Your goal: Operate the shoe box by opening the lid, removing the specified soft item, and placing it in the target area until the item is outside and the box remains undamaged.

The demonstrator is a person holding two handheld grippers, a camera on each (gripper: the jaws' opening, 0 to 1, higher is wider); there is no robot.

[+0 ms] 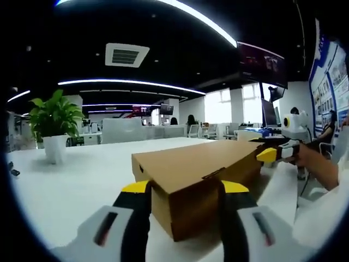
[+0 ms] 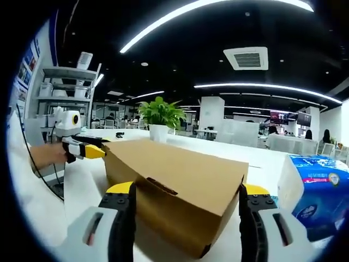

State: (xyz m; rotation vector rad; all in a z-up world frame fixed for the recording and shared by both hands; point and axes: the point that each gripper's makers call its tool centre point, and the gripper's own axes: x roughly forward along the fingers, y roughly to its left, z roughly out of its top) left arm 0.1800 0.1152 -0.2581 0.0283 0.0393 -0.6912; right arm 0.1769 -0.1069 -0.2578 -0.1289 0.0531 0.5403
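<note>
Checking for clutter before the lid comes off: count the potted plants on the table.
1. A single potted plant in a white pot stands on the white table, beyond the cardboard shoe box. The right gripper view shows the same plant behind the box. The box could hide others.

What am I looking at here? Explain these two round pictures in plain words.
A person holds a hand tool in each hand; each tool carries a camera looking forward along its two yellow-tipped fingers. In the left gripper view, the left gripper straddles one end of a closed cardboard shoe box on a white table. The right gripper view looks from the other end: the right gripper is open around the same box. Each tool's tip also appears at the far end in the other's picture. A potted plant and a blue packet also stand on the table.
</note>
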